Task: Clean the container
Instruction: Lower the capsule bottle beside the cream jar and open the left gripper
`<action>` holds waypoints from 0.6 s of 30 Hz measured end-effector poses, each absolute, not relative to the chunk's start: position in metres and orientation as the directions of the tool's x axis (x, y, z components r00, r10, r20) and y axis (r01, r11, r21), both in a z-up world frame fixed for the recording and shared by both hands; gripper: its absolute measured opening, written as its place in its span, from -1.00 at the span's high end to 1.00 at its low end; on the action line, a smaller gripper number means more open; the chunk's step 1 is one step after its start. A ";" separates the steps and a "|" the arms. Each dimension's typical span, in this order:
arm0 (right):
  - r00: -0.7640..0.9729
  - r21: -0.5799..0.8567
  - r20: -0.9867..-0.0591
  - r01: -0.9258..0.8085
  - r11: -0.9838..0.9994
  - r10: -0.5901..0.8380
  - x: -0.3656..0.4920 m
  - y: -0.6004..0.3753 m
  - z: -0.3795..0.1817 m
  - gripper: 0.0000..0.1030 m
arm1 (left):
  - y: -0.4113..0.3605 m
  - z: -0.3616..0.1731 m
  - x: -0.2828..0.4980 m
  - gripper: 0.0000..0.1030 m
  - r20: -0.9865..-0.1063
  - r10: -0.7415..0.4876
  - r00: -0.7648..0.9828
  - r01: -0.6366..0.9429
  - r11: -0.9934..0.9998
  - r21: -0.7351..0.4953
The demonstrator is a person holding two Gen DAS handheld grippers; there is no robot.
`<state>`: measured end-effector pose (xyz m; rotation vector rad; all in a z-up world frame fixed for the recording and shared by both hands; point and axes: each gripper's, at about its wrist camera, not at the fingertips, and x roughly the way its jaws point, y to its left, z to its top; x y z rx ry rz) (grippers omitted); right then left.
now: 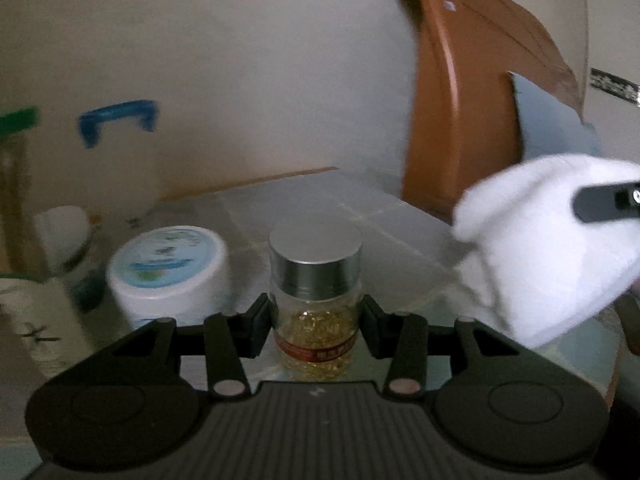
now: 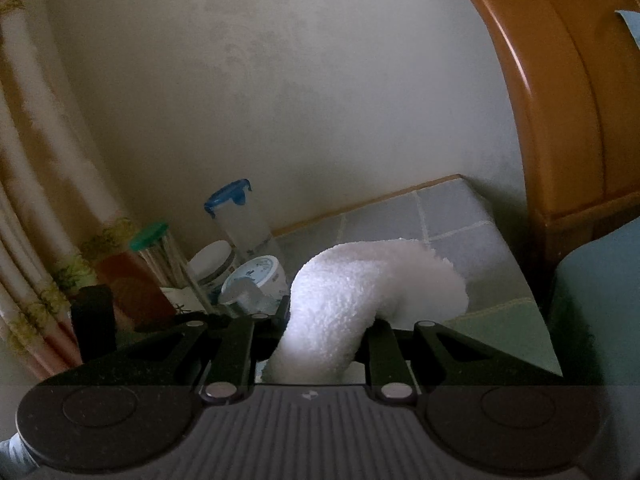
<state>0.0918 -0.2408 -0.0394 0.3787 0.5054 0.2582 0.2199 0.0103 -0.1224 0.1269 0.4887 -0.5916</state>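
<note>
L gripper (image 1: 316, 320) pinches clear bottle (image 1: 314, 320), ctr-bottom of frame, betw. both pads. R gripper (image 2: 320, 332) clamps white towel (image 2: 360, 292), ctr frame.

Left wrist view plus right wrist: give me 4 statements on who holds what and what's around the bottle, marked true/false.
1. The left tongs are shut on a clear bottle with a silver cap. True.
2. The right tongs hold a sponge. False: they are shut on a white towel.
3. The towel is pressed flat on the bottle's cap. False: in the left wrist view it sits off to the right of the bottle, apart from the cap.
4. A white jar with a blue-printed lid stands to the left of the bottle. True.
</note>
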 end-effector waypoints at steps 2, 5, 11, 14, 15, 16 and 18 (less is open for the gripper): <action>0.845 0.414 -0.421 -0.145 0.899 0.330 0.092 -0.241 -0.040 0.60 | 0.019 -0.121 0.215 0.12 -0.475 -0.475 0.741 0.532 0.846 -0.016; 0.843 0.416 -0.424 -0.144 0.898 0.331 0.095 -0.239 -0.041 0.60 | 0.032 -0.121 0.209 0.12 -0.474 -0.424 0.772 0.478 0.878 -0.007; 0.833 0.417 -0.431 -0.156 0.895 0.346 0.098 -0.235 -0.043 0.60 | 0.045 -0.129 0.192 0.12 -0.493 -0.351 0.796 0.404 0.915 0.001; 0.830 0.410 -0.437 -0.161 0.898 0.348 0.099 -0.232 -0.043 0.60 | 0.043 -0.132 0.184 0.12 -0.499 -0.328 0.802 0.388 0.922 0.016; 0.828 0.408 -0.438 -0.163 0.898 0.349 0.100 -0.231 -0.043 0.60 | 0.042 -0.132 0.182 0.12 -0.502 -0.320 0.804 0.383 0.924 0.025; 0.828 0.406 -0.439 -0.165 0.899 0.350 0.100 -0.231 -0.043 0.60 | 0.040 -0.135 0.180 0.12 -0.505 -0.314 0.804 0.379 0.925 0.029; 0.826 0.402 -0.441 -0.168 0.900 0.351 0.100 -0.230 -0.043 0.60 | 0.039 -0.137 0.177 0.12 -0.510 -0.307 0.803 0.368 0.930 0.020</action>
